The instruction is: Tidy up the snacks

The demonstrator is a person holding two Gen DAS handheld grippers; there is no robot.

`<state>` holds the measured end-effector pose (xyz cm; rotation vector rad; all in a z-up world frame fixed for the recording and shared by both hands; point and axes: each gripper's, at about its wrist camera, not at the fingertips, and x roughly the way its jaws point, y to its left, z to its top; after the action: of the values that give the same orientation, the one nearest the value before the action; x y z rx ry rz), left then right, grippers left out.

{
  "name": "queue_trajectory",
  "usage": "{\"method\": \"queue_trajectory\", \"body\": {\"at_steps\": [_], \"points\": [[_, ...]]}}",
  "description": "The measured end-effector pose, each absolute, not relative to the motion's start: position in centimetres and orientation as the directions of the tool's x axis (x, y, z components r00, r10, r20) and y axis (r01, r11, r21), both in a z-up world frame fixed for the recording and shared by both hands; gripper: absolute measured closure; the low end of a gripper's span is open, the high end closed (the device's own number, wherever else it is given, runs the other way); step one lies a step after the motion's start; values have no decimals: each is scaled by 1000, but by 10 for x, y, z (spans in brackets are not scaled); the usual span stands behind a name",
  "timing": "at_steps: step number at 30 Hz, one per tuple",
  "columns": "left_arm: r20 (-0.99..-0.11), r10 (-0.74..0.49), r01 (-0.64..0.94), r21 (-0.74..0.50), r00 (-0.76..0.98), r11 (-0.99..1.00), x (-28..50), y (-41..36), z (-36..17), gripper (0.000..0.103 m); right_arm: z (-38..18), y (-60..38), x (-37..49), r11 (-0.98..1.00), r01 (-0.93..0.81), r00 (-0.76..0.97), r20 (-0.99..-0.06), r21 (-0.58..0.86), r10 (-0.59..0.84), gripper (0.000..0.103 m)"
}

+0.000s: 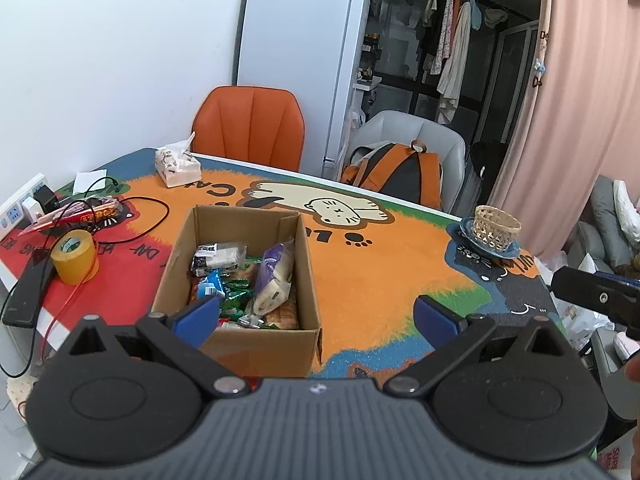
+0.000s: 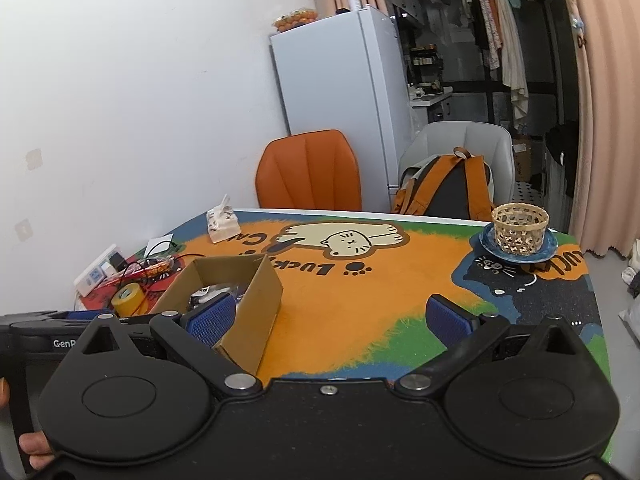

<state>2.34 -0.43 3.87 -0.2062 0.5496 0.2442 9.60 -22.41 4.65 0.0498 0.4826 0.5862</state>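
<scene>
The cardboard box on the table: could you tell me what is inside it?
The cardboard box holds wrapped snacks, including a purple-and-white packet and green packets. Lower layers are covered.

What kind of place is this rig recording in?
Most likely a small lived-in apartment, at a dining table. Signs: a white fridge behind the orange chair, clothes on a hanging rail in the next room, and a cat-print table mat carrying the snack box.

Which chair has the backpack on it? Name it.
The grey chair, right of the orange chair. The orange-and-black backpack rests on its seat; the orange chair holds nothing visible.
</scene>
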Motion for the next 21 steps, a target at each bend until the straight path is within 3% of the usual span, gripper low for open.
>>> {"method": "queue_trajectory", "body": {"at_steps": [21], "points": [[-541, 173, -274, -110, 823, 956, 20, -6, 40, 0, 45, -224, 94, 834, -521, 718, -434, 182, 543, 0]]}}
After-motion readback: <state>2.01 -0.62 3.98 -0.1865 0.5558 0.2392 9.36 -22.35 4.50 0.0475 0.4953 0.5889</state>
